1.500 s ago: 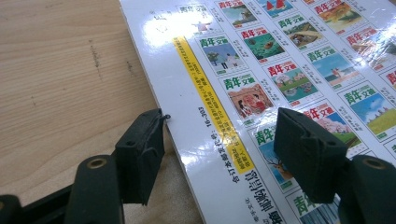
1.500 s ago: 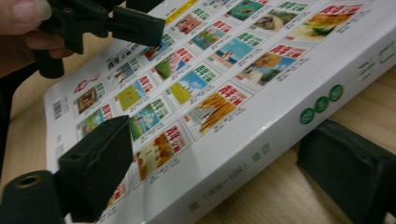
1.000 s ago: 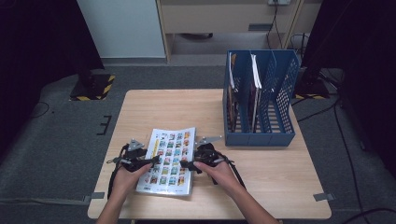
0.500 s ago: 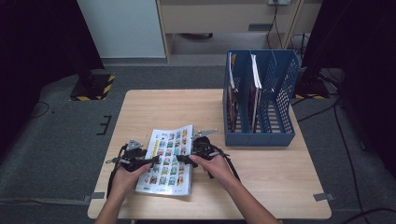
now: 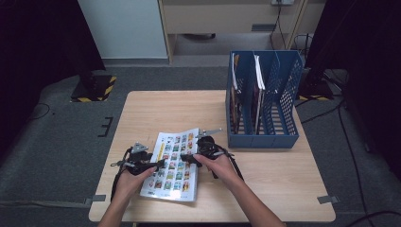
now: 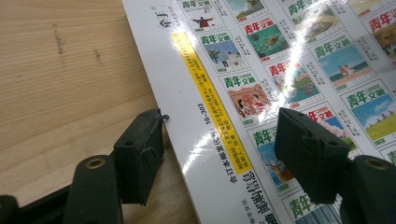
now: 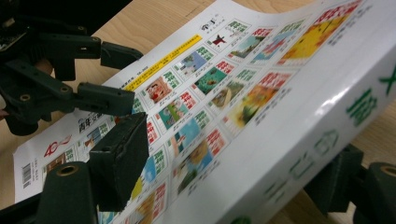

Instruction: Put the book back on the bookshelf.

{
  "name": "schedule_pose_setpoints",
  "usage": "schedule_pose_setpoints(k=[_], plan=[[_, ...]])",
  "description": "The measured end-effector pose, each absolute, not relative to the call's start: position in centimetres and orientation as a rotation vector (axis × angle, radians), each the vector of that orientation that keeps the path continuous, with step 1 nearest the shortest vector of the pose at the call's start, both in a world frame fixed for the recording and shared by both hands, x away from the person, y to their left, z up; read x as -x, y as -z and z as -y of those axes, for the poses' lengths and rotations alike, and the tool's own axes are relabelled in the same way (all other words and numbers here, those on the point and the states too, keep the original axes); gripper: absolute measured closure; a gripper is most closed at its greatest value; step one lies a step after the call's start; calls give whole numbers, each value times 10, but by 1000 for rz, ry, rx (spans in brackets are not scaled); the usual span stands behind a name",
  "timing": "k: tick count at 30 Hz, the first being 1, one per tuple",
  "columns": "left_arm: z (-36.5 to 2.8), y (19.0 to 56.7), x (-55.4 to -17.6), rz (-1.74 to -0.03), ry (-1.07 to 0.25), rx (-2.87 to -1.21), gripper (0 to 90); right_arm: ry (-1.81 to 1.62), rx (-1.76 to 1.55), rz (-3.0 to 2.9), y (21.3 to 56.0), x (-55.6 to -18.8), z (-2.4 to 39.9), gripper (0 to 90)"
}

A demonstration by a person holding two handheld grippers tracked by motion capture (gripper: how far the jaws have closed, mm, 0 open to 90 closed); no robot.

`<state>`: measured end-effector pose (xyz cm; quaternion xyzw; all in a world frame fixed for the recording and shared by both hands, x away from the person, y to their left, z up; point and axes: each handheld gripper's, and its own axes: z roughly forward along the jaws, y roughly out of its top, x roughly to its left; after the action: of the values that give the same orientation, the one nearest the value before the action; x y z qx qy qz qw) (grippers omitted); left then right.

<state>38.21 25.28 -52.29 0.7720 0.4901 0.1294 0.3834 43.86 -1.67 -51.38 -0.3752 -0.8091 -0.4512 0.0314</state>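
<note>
A thick book with a cover of small colourful pictures lies on the wooden table near its front edge. My left gripper is at the book's left edge, open. In the left gripper view one jaw rests on the wood beside the edge and the other hovers over the cover. My right gripper is shut on the book's right side. One jaw presses on the cover and the other sits under the white spine, which is raised a little off the table.
A blue slotted file holder stands at the table's right rear, with a few books upright in its left slots. Bare wood lies behind and to the right of the book. Dark floor surrounds the table.
The right hand has edged slightly left and away from me at the book's right edge. The left hand and the book stay where they were.
</note>
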Motion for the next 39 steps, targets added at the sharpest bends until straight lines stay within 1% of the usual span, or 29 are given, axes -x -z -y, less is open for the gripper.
schedule_pose_setpoints(k=[3,5,7,11,16,19,24,25,26,34,39], plan=[[-245,523,-381,-1227,-323,-1982,318,1384,1158,2500,513,-440,19,250],[-241,522,-380,-1226,-342,-1992,313,1382,1174,2491,513,-440,20,248],[-240,522,-380,-1223,-354,-2000,311,1385,1175,2488,512,-440,21,250],[-242,523,-380,-1230,-333,-1986,312,1375,1187,2504,513,-440,19,252],[-241,522,-380,-1229,-340,-1989,313,1338,1226,2511,518,-442,17,230],[-240,522,-380,-1227,-347,-1997,314,1340,1245,2492,519,-443,18,266],[-239,520,-379,-1226,-357,-2010,315,1361,1264,2420,514,-446,21,397],[-239,520,-379,-1224,-365,-2013,315,1360,1263,2422,513,-447,21,442],[-239,519,-379,-1222,-373,-2017,316,1350,1275,2435,511,-448,22,553],[-238,518,-379,-1225,-378,-2016,323,1356,1272,2476,503,-451,21,590],[-240,516,-380,-1207,-340,-1980,313,1383,1248,2507,495,-454,21,621]])
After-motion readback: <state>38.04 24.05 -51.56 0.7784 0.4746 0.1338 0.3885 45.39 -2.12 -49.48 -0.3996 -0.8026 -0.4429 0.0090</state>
